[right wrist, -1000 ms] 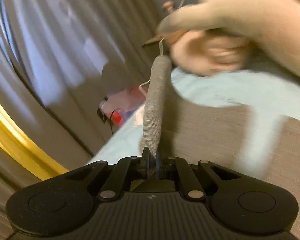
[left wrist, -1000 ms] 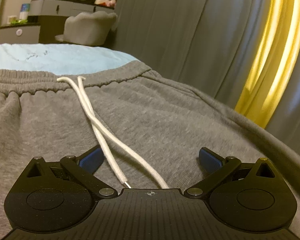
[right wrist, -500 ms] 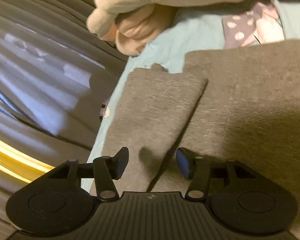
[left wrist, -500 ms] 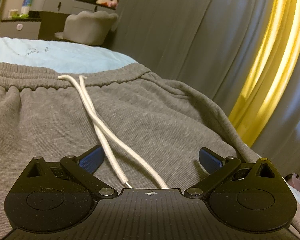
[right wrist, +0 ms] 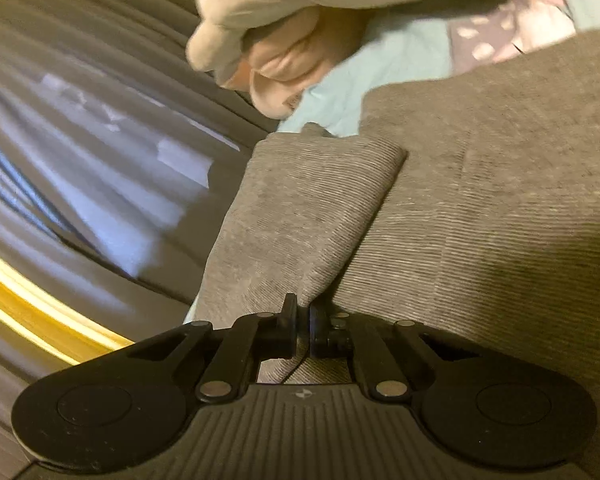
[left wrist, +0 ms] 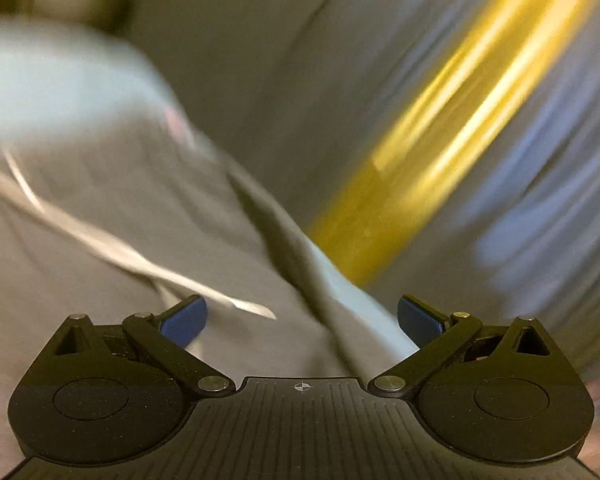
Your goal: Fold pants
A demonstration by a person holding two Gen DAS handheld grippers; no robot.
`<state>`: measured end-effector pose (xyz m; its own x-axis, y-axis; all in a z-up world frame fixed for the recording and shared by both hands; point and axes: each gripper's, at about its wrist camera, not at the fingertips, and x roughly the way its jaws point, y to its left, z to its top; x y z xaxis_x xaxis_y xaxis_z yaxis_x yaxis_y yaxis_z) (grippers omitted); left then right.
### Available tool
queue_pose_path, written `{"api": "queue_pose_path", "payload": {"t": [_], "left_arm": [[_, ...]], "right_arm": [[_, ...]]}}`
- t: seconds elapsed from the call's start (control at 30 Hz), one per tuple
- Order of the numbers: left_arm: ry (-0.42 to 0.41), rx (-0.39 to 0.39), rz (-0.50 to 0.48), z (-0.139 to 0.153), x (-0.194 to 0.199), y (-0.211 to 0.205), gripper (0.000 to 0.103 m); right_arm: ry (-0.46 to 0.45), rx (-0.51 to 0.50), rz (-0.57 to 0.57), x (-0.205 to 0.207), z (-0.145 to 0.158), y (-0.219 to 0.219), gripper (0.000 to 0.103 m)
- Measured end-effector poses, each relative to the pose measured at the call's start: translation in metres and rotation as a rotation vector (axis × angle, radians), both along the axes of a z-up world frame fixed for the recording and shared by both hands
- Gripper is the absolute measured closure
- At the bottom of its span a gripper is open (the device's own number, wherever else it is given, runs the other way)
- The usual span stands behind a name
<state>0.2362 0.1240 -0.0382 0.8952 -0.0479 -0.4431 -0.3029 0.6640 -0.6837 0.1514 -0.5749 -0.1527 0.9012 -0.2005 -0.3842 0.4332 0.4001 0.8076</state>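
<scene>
Curtains [left wrist: 380,80] with a yellow strip hang behind the bed [left wrist: 52,80], where the grey pants [left wrist: 120,208] lie spread with their white drawstring [left wrist: 112,248] across them. The left gripper [left wrist: 302,316] hovers above the cloth, jaws released wide. The right gripper [right wrist: 303,316] has its jaws clenched on a pant leg's edge [right wrist: 300,216]; a hand [right wrist: 276,52] is beyond.

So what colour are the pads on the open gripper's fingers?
Blue. The pads on the left gripper show best in the left wrist view.
</scene>
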Motion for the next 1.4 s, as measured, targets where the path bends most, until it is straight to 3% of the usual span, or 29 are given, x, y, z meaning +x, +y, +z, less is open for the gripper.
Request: {"api": "queue_pose_path", "payload": {"t": [0.03,0.07,0.13,0.2,0.27,0.37,0.43,0.5,0.63,0.73,0.83,0.97,1.13,1.27,1.4], "left_arm": [[-0.003,-0.133,-0.017,-0.006,0.012,0.012,0.004],[0.013,-0.199,-0.006,-0.008,0.023,0.02,0.011],[0.076,-0.18,0.007,-0.003,0.048,0.027,0.032],[0.089,-0.159,-0.006,0.002,0.066,0.029,0.033],[0.097,-0.157,0.002,0.004,0.081,0.029,0.041],[0.193,-0.219,-0.056,-0.009,0.114,0.033,0.055],[0.279,-0.264,-0.084,-0.023,0.137,0.033,0.074],[0.334,-0.261,-0.068,-0.027,0.143,0.034,0.093],[0.175,-0.212,-0.109,0.007,0.118,0.031,0.095],[0.094,-0.147,-0.154,0.038,0.091,0.028,0.095],[-0.01,-0.123,-0.182,0.074,0.045,0.022,0.095],[-0.115,-0.166,-0.185,0.091,-0.032,0.019,0.095],[-0.125,-0.144,-0.154,0.074,-0.136,0.0,0.095],[-0.048,-0.169,-0.082,0.042,-0.2,-0.015,0.095],[0.084,-0.226,0.01,-0.002,-0.21,-0.01,0.095]], "right_arm": [[-0.005,-0.004,0.0,0.001,-0.001,0.0,0.1],[-0.014,0.003,0.001,0.0,-0.002,-0.001,0.1],[-0.028,0.006,0.002,-0.003,-0.005,-0.001,0.1],[-0.03,0.0,0.002,-0.002,-0.006,-0.001,0.1],[-0.033,-0.005,0.002,0.0,-0.006,-0.001,0.1],[-0.036,-0.009,0.0,0.001,-0.005,0.0,0.1],[-0.038,-0.011,-0.001,0.001,-0.005,0.0,0.1],[-0.039,-0.004,0.001,0.0,-0.005,0.0,0.1],[-0.001,0.059,0.022,-0.003,0.009,-0.009,0.098],[-0.054,0.097,0.03,-0.016,0.03,-0.018,0.099],[-0.09,0.03,0.055,-0.036,0.063,-0.021,0.099],[-0.102,-0.019,0.102,-0.083,0.091,-0.034,0.099],[-0.03,-0.088,0.142,-0.147,0.098,-0.045,0.099],[0.057,-0.083,0.132,-0.181,0.078,-0.054,0.098],[0.143,-0.032,0.12,-0.192,0.052,-0.056,0.098]]}}
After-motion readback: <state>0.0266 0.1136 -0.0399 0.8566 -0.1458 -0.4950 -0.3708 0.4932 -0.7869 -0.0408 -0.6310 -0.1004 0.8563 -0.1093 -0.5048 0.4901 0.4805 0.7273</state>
